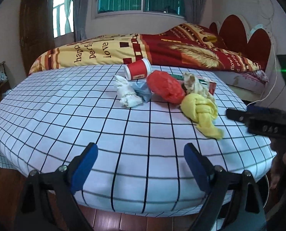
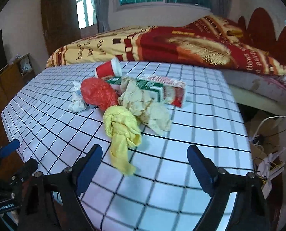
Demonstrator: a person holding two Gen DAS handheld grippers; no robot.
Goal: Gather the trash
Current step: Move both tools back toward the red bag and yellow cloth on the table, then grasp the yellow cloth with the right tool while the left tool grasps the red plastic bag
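Bedspread [image 1: 96, 52] words: "happ", "perfe", "love"

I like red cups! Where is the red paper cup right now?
The red paper cup lies on its side at the far edge of the checked table, just behind the red plastic bag, with the bed beyond it.

Black-gridded white tablecloth [image 1: 85, 115], yellow rag [image 2: 121, 127]

Trash pile [image 1: 166, 88] lies on the table [image 1: 85, 115], bed [image 1: 162, 48] behind it
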